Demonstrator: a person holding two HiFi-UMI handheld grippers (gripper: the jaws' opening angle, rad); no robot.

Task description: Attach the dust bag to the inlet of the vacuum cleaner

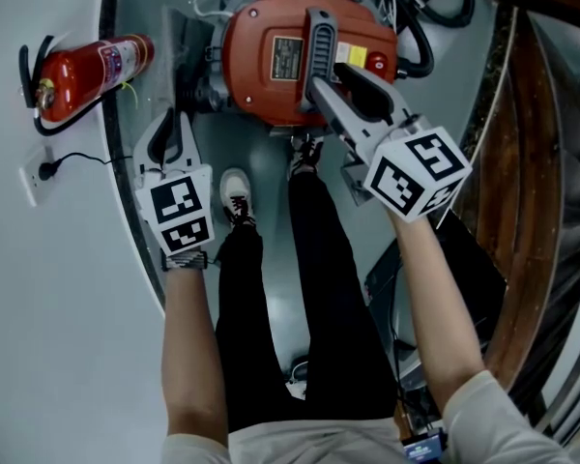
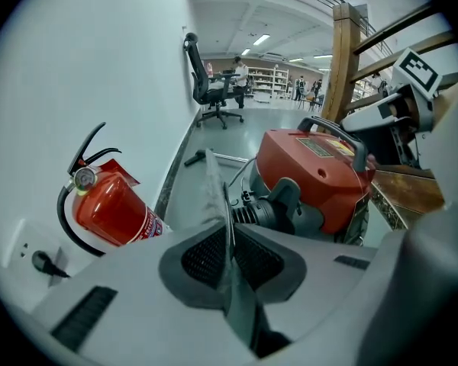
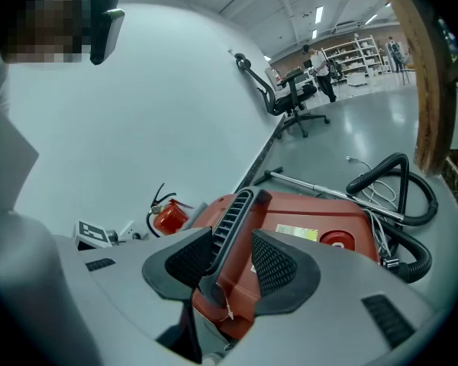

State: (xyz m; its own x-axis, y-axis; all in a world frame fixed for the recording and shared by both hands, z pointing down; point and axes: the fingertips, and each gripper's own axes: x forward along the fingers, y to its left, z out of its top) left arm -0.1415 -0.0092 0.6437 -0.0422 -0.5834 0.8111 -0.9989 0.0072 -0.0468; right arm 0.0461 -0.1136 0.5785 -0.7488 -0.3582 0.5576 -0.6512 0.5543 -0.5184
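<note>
left gripper (image 1: pixel 169 131): we hold it low at our left, bare left forearm (image 1: pixel 188 346) running straight ahead, marker cube (image 1: pixel 179 211) at the wrist end. its jaws are pressed together on a thin grey sheet (image 2: pixel 214 193).
right gripper (image 1: pixel 321 90): we reach it forward and inward, right forearm (image 1: pixel 440 298) bare. its jaws are apart astride a black handle (image 3: pixel 233 216), with one pad (image 3: pixel 187 261) against it.

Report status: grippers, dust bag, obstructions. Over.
Left gripper shut on thin dust bag sheet. Right gripper open astride vacuum cleaner handle. Bag not yet attached. Fire extinguisher lies aside, left.
</note>
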